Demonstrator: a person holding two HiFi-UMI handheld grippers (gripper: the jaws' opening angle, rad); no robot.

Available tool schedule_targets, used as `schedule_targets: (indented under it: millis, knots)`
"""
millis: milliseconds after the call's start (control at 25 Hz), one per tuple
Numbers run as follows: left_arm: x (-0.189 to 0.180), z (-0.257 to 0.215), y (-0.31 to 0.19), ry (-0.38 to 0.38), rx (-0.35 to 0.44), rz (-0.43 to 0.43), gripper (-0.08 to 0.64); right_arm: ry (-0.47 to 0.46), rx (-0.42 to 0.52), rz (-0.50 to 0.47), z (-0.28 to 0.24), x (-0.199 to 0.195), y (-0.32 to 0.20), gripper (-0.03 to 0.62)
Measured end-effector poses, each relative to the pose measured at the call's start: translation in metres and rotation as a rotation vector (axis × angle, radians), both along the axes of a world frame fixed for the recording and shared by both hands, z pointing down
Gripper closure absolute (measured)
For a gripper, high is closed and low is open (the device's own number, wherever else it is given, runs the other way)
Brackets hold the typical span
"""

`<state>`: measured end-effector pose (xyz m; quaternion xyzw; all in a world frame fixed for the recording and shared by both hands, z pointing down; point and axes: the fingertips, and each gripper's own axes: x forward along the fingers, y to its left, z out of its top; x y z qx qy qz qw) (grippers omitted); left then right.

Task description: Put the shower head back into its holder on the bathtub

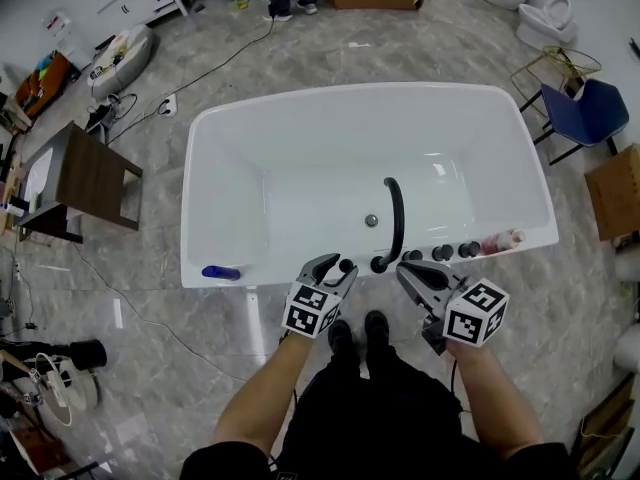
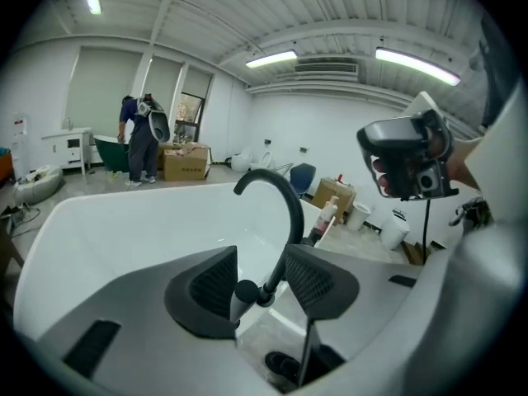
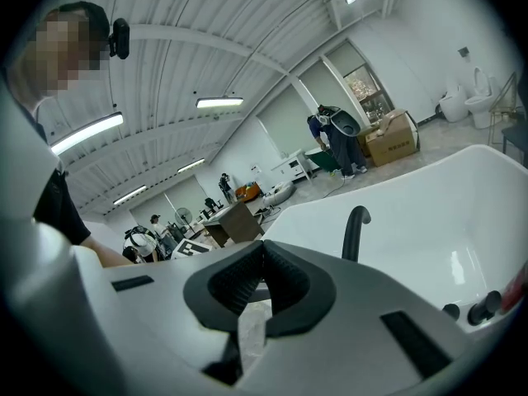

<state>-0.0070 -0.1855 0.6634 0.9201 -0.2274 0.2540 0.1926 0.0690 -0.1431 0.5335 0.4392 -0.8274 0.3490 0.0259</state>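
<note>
The white bathtub [image 1: 230, 128] lies across the head view, with a black arched faucet [image 1: 394, 218] on its near rim. The slim shower head [image 2: 241, 294], round black top on a grey stem, stands upright at the rim just left of the faucet's base. My left gripper [image 1: 335, 266] hovers over it. In the left gripper view the jaws [image 2: 262, 261] stand open, the shower head's top showing low between them, apart from both pads. My right gripper [image 1: 408, 270] is right of the faucet base, shut with nothing in it [image 3: 264, 252].
Black knobs [image 1: 441, 253] and a pink bottle [image 1: 502, 240] sit on the rim right of the faucet, a blue object [image 1: 220, 272] on the rim's left end. A wooden table [image 1: 85, 180] stands left, a blue chair [image 1: 590, 113] right. Cables run over the floor.
</note>
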Motion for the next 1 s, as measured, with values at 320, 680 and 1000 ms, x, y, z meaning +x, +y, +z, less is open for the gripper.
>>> schedule_targets:
  millis: [320, 680, 1000]
  knots:
    - [0.000, -0.044, 0.018, 0.103, 0.051, 0.100, 0.431, 0.033, 0.047, 0.031, -0.023, -0.010, 0.005, 0.575]
    - [-0.002, -0.086, 0.014, 0.050, 0.132, 0.005, 0.541, 0.027, 0.115, 0.041, -0.050, 0.027, 0.022, 0.575]
    - [0.011, -0.147, 0.033, 0.136, 0.165, -0.230, 0.546, 0.047, 0.136, 0.003, -0.042, 0.086, 0.058, 0.575]
